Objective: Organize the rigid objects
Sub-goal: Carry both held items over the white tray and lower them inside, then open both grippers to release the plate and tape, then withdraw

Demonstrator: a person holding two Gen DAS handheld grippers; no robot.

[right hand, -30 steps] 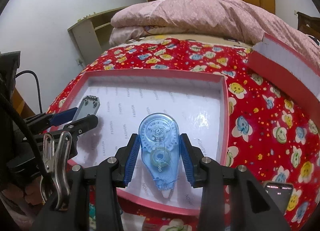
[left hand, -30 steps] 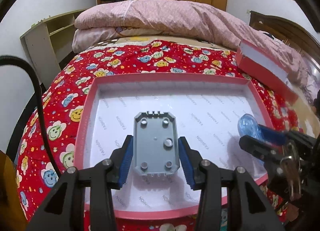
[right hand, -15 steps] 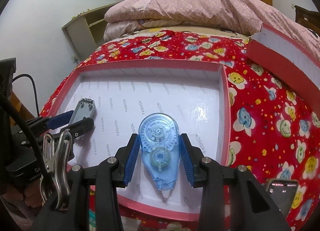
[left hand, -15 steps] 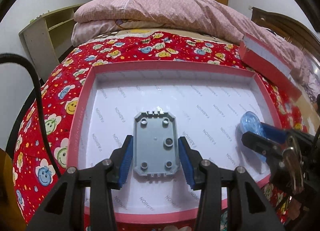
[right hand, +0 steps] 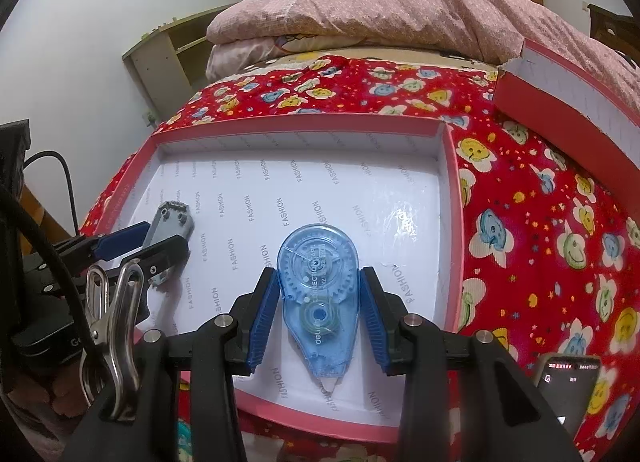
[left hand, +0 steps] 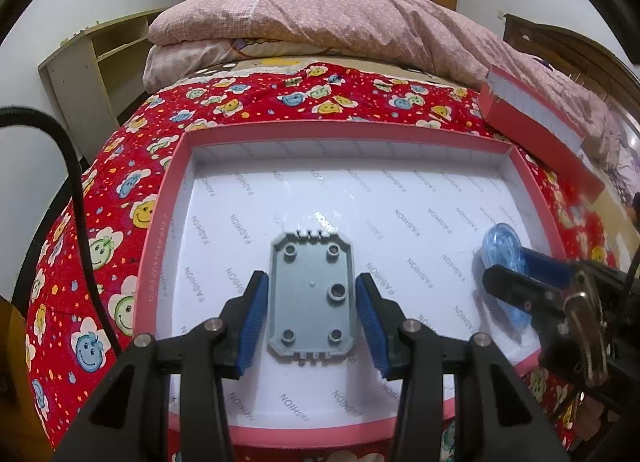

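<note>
Two claws over a pink box, each with one item between its pads.

The left claw sits narrow around a grey plastic plate; thin gaps show on both sides, so a firm hold cannot be told. The plate lies flat on the white lining of the box, straight ahead of the claw. The right claw brackets a blue correction tape dispenser, white tip toward the camera; its grip looks equally unclear. A box lid lies far to its right on the red quilt.

Bright indoor light, glare, fisheye-warped edges
</note>
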